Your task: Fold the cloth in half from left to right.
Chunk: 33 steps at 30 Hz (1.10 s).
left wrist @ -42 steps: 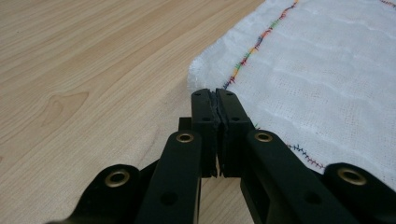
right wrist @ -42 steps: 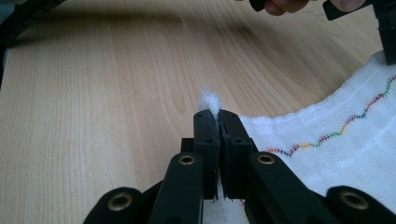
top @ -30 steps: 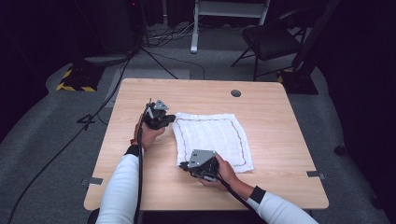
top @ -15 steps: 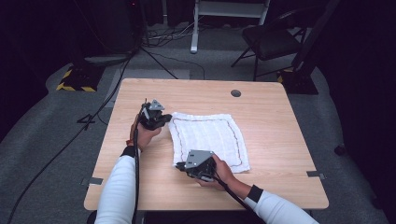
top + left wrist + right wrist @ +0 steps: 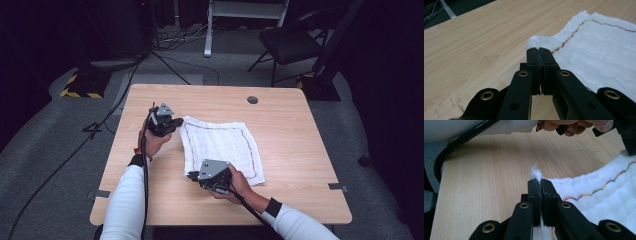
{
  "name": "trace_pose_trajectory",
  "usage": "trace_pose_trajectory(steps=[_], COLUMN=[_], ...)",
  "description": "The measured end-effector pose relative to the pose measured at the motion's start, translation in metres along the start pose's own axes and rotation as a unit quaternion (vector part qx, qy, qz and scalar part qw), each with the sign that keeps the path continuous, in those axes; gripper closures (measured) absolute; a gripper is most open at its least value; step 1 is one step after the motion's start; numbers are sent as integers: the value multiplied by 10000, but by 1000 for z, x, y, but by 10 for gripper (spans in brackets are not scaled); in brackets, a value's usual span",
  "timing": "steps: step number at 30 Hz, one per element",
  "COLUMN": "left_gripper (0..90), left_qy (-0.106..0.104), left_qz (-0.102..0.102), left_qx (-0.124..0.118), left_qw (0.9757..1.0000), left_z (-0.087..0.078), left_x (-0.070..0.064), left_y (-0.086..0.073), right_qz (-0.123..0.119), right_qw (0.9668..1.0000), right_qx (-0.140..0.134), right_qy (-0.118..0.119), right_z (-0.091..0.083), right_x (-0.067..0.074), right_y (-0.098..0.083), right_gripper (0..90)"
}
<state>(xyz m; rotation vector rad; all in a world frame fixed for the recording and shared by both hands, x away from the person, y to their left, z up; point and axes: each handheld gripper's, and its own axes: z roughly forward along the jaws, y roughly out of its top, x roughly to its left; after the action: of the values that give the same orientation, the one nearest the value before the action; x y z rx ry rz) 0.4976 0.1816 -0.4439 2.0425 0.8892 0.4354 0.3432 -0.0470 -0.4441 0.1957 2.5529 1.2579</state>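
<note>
Mostly flat white cloth [image 5: 222, 145] (rainbow-stitched border), corners pinched.

Left gripper [image 5: 176, 123] — black body topped by a grey three-cornered plate, with a thick black cable trailing back along the forearm. Right gripper [image 5: 192, 175] — same black build, a larger grey three-cornered plate on top, black cable running under the wrist. Jaws in both gripper views: matte black, angular linkage arms with brass-coloured rivets at the pivots and small round holes in the links, and flat black pads at the tips. Person: long white sleeves on both arms, dark cuffs at both wrists, and a small gold-coloured bracelet at the left wrist.
</note>
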Motion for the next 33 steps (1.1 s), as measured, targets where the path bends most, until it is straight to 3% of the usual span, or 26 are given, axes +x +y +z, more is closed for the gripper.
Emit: trace_pose_trajectory(steps=[4, 10, 33], left_gripper=[876, 876, 876], left_qy=[-11, -35, -238], left_qz=[131, 371, 762], left_qx=[-101, -26, 202], left_qw=[9999, 9993, 9966], left_z=[4, 18, 78], left_x=[-6, -18, -61], left_y=[11, 25, 70], right_qz=[105, 327, 784], right_qw=[9999, 9991, 9930], right_qx=[-42, -160, -97], right_qy=[-73, -221, -874], right_z=[-9, -28, -90], right_x=[-4, -9, -32], right_y=[-3, -8, -48], right_gripper=[873, 874, 873])
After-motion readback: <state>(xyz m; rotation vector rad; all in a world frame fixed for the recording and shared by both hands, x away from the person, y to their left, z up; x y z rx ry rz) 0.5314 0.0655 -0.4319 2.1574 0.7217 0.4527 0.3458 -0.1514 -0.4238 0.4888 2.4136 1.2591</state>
